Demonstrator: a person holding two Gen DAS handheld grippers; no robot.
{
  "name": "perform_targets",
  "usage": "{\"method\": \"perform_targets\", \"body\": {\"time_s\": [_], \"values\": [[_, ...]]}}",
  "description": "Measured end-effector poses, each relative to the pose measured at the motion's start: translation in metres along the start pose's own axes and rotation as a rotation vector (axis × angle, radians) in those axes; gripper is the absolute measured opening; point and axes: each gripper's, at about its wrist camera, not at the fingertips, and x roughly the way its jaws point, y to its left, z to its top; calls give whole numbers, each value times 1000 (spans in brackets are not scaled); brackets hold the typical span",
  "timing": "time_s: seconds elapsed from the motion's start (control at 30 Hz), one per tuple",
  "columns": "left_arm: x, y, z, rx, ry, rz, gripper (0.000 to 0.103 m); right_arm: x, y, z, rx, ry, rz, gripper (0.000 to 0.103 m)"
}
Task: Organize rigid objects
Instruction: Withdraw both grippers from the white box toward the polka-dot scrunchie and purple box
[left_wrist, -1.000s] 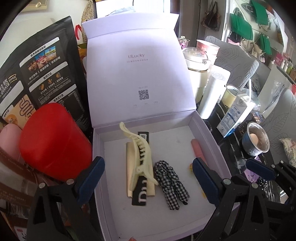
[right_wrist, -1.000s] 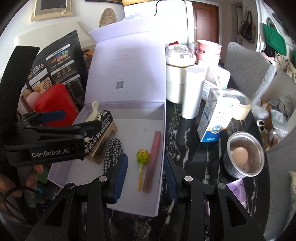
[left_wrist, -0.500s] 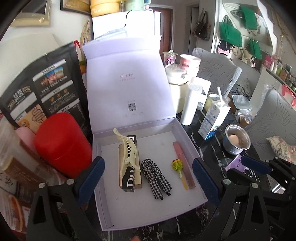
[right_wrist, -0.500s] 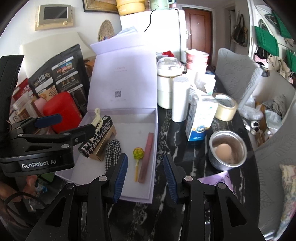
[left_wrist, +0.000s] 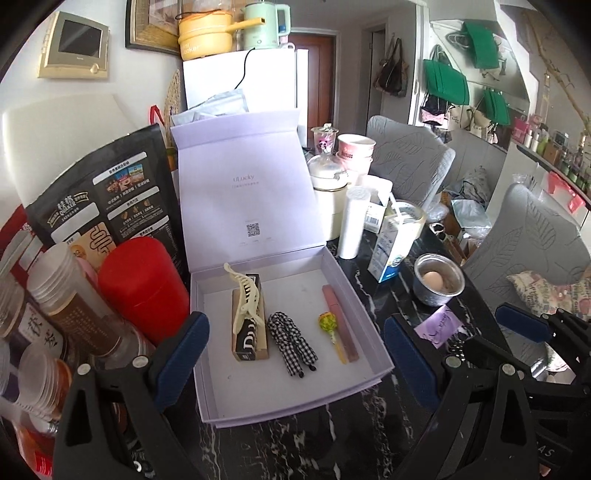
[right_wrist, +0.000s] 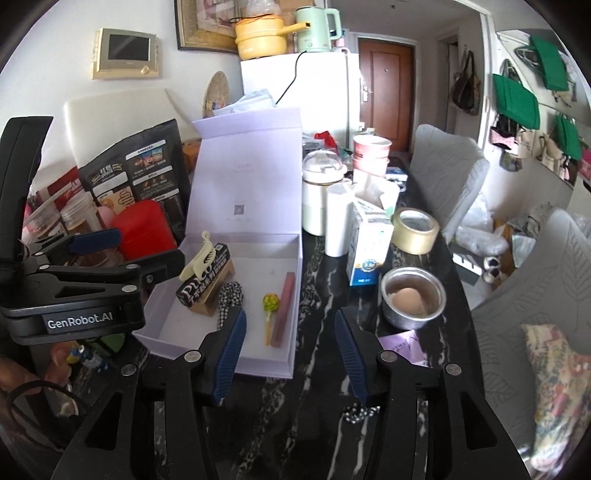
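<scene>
Box (left_wrist: 354, 295) is lying straight ahead of and below your left gripper (left_wrist: 295, 350) in the left wrist view, lid standing open behind it. Inside, hair clip (left_wrist: 245, 295) is resting on carton (left_wrist: 249, 332); scrunchie (left_wrist: 291, 341), lollipop (left_wrist: 328, 325) and pink stick (left_wrist: 340, 321) are lying side by side to the right. All are running lengthwise away from you, parallel to the fingers. Left jaws are standing wide and holding nothing. Against the earlier frames, the box is showing smaller and more of the room is coming into view: you are pulling back and up.

Box (right_wrist: 295, 280) is sitting ahead and to the left of your right gripper (right_wrist: 288, 350) in the right wrist view; the pink stick (right_wrist: 284, 308) is lying nearest, its long axis roughly in line with the fingers. Right jaws have just been opening and are standing about half apart, with nothing between them. A second checked item (right_wrist: 358, 411) is lying on the table (right_wrist: 325, 280) under the right finger, outside the box; judge it the likely next pick, closest to the right hand. Here too the box is showing farther off than before.
</scene>
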Motion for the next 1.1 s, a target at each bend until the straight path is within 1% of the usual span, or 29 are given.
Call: {"method": "perform_targets", "body": {"time_s": [0.13,0.23,0.33,0.4,0.57,0.77,0.97,1.1], "values": [[-16,-9,-7,22,-14,-21,97,-16,-3,-9,18,-5,-3,54],[-26,-14,-13,25,-16,-37,97,-30,-4,-18,14,-19,-10,59],[-33,-19,-21,27,-12,-55,97,-41,-5,-27,19,-24,-15,59],[-35,-21,-27,20,-3,-58,97,-48,-6,-32,21,-26,-19,59],[-39,-26,-46,32,12,-56,97,-63,-4,-51,19,-22,-33,65],[-37,-37,-67,54,65,-56,97,-75,-11,-76,54,-11,-48,67],[-44,-43,-83,45,56,-100,97,-83,-19,-96,90,3,-78,68],[-50,-49,-93,63,45,-128,97,-91,-23,-108,109,4,-79,68]]}}
